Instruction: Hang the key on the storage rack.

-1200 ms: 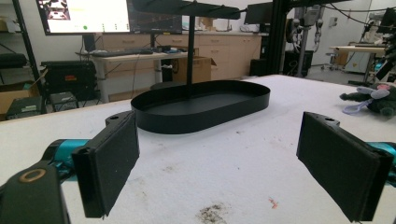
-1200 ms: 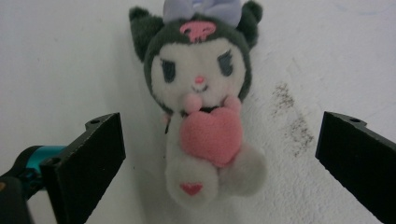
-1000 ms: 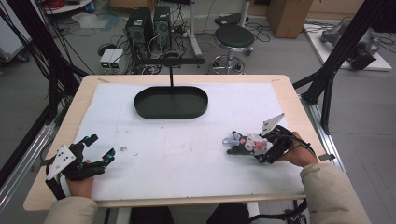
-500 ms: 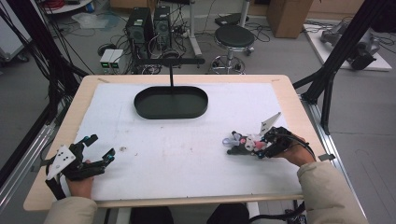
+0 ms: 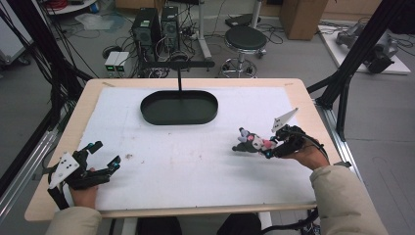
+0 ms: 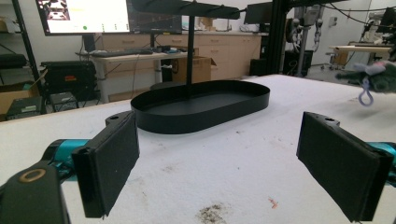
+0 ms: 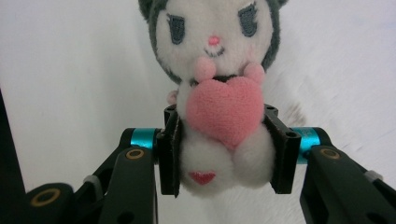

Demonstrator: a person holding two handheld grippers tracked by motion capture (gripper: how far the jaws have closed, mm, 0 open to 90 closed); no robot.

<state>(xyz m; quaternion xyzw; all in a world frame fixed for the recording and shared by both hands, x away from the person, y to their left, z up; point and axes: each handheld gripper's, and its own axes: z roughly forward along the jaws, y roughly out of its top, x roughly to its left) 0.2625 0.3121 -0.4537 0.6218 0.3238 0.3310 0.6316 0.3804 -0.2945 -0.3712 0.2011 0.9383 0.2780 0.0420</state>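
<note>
Right gripper (image 7: 222, 154) clamps plush toy (image 7: 219, 93) by its body just above the table's right side, left gripper (image 5: 100, 161) idle with jaws apart; likely next: carry toy to black tray (image 5: 179, 107).

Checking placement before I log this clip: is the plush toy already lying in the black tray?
No, the plush toy is clamped in the right gripper above the white mat, apart from the black tray.

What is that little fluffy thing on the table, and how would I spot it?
Start at the white table top, then look right of the black oval tray. There the right tool is clamped on a small plush toy. It is grey and white and hugs a pink heart.
</note>
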